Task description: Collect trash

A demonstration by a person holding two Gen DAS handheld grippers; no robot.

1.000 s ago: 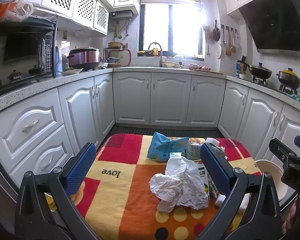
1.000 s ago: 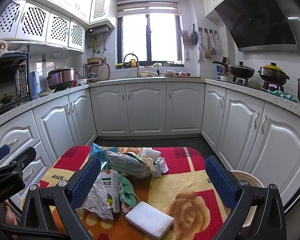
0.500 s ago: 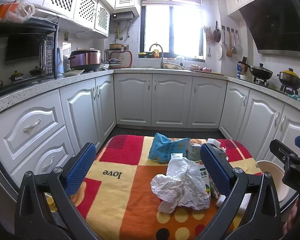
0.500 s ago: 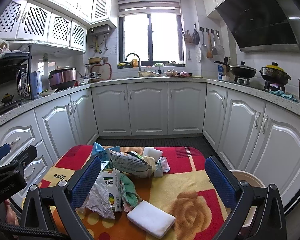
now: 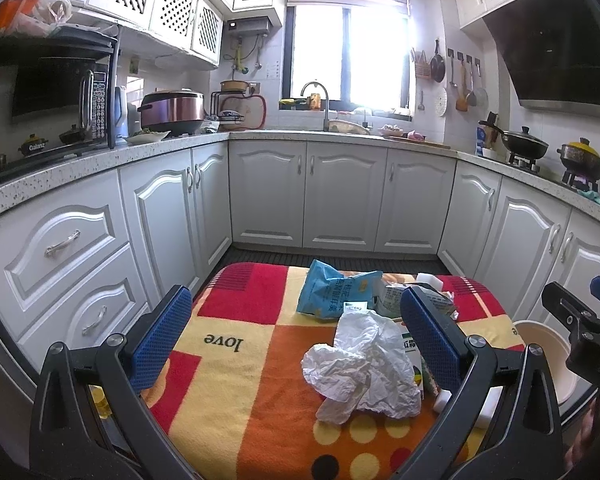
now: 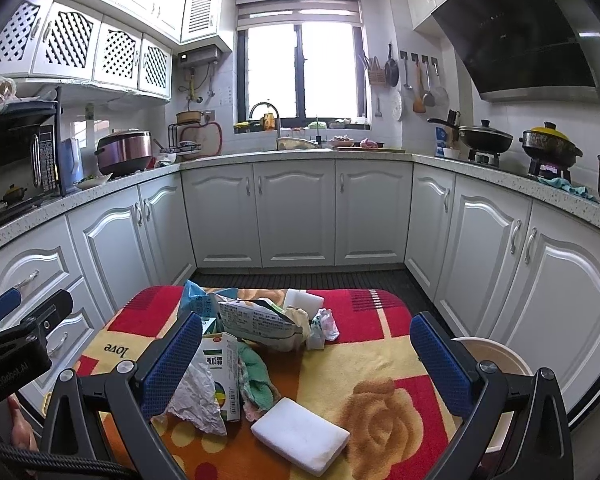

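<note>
Both grippers over trash pile, nothing gripped.
Left gripper and right gripper jaws wide apart; crumpled paper on blanket.

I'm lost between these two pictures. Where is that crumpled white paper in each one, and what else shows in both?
Left wrist view: the crumpled white paper lies low and centre on the blanket, between the open left gripper fingers.
Right wrist view: the same paper sits lower left, partly behind a right gripper finger.
Shared landmark: the word "love" on the blanket.
</note>
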